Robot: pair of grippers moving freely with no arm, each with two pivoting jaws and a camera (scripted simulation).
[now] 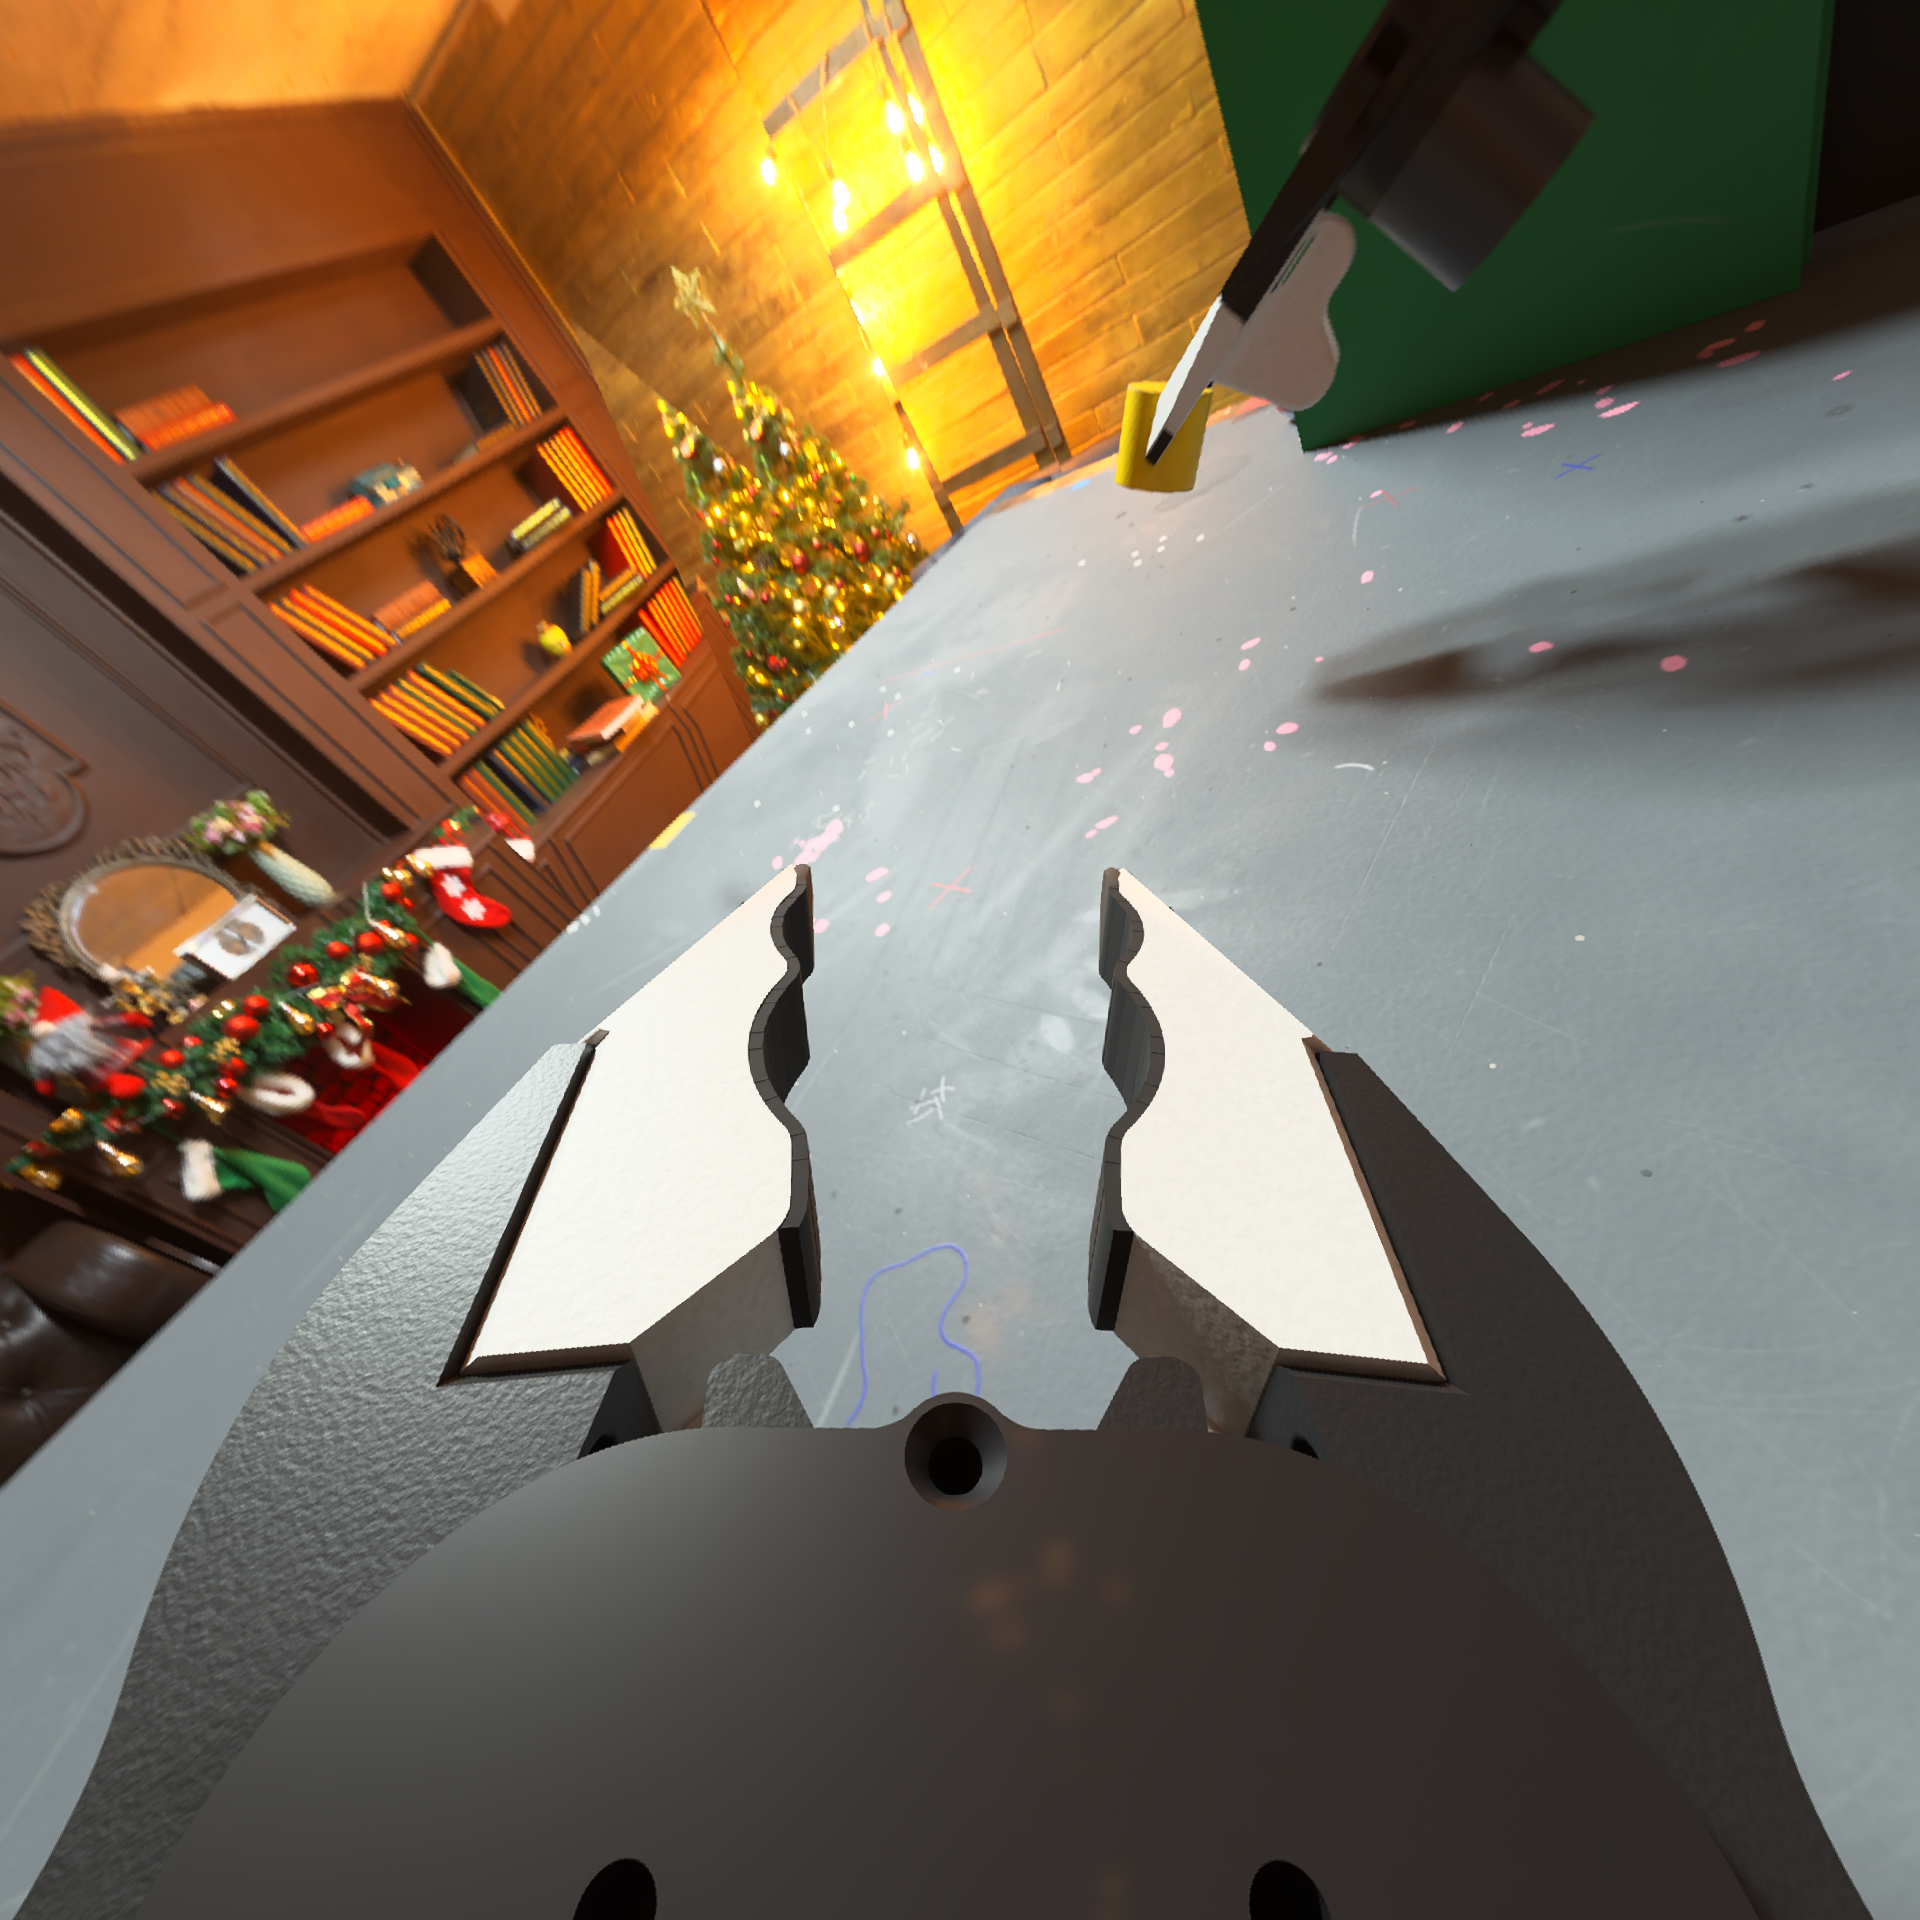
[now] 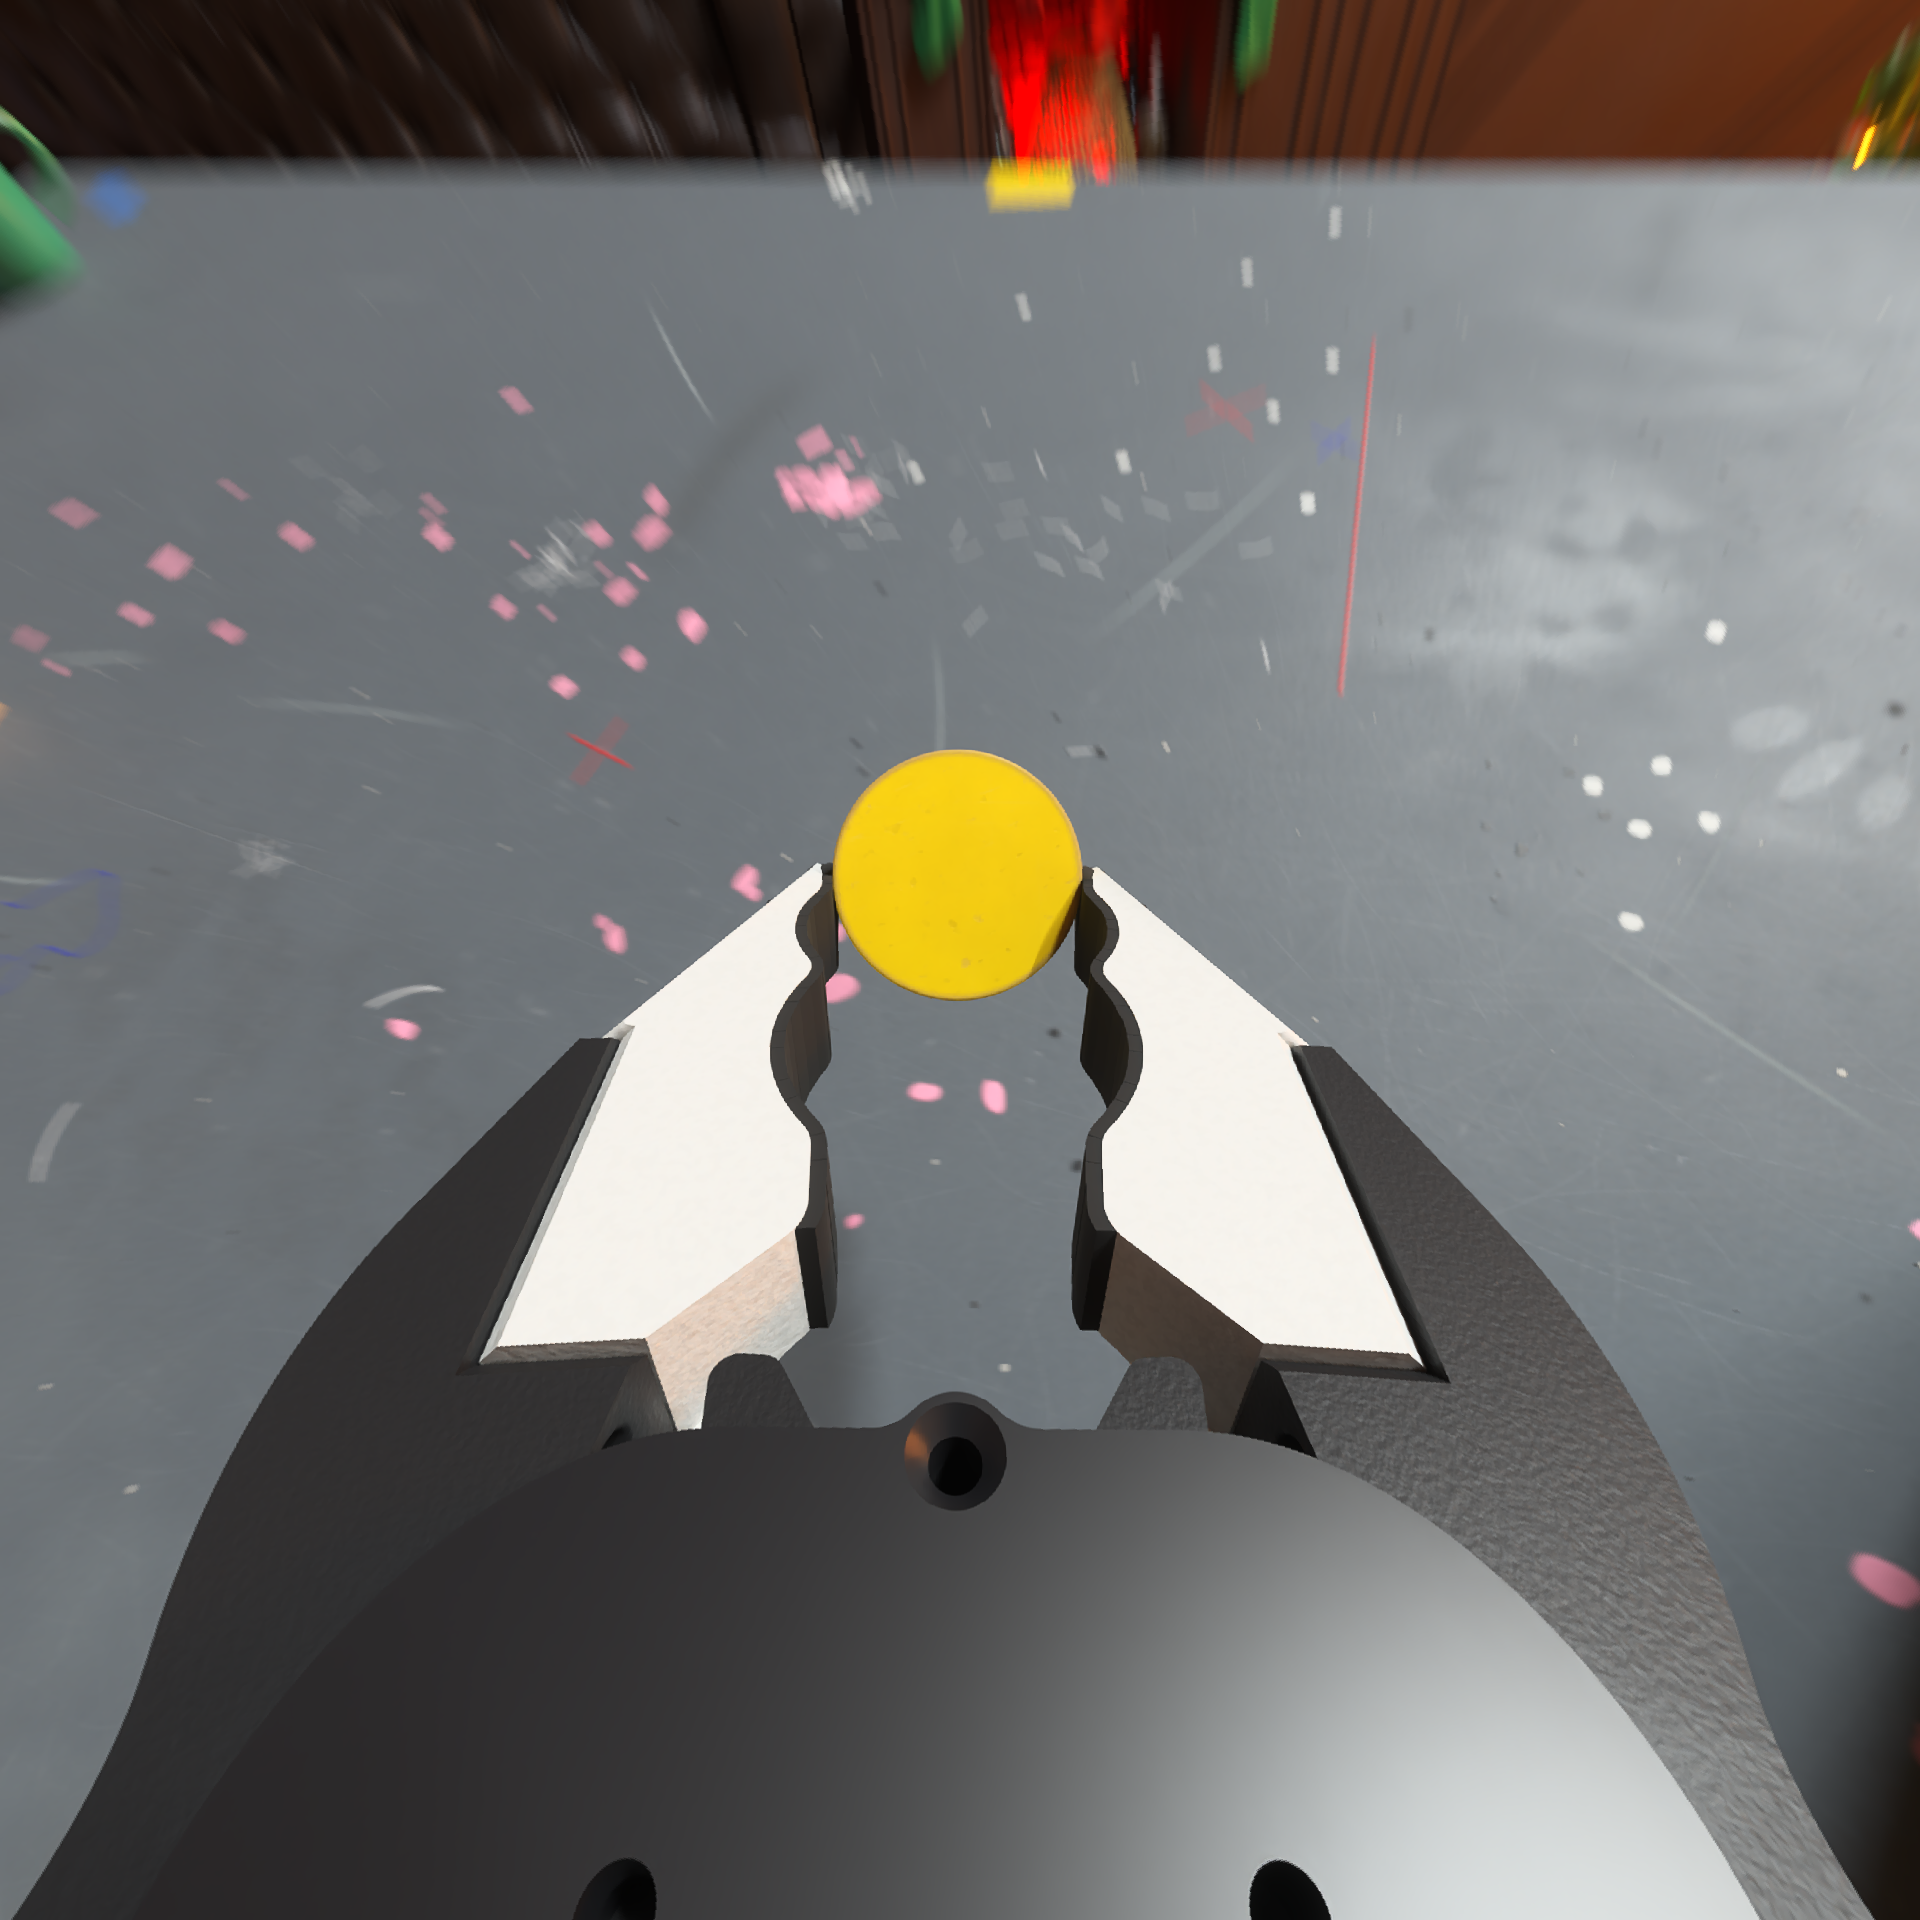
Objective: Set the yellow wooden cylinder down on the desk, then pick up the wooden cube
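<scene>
We log the right gripper (image 2: 956, 883) clamped on the yellow wooden cylinder (image 2: 956, 875). In the right wrist view both fingertips press its curved sides, and we look straight down on its flat round end face. From the left wrist view the same cylinder (image 1: 1155, 438) shows far off near the desk's far edge, upright, with one finger of the right gripper (image 1: 1174, 431) across its front. Its base sits very low over the desk (image 1: 1351, 935); we cannot tell whether it touches the surface.

The left gripper (image 1: 956, 883) stands with its jaws apart and nothing between them, over bare grey desk marked with pink flecks, scratches and a thin blue scribble (image 1: 920, 1320).

Containers: the only box-like thing we see is a large green block (image 1: 1538, 239) standing on the desk behind the right gripper. Only its outer faces show, so we cannot tell whether it is hollow or holds anything. A green shape (image 2: 31, 229) at the left edge of the right wrist view is too blurred to identify.

We find a small yellow patch (image 2: 1029, 187) at the desk's (image 2: 1558, 1039) far edge in the right wrist view; too blurred to name. We do not find the wooden cube in either view.

Behind the desk: a bookshelf (image 1: 416, 540) full of books, a lit Christmas tree (image 1: 779, 540), a brick wall (image 1: 644, 135).
</scene>
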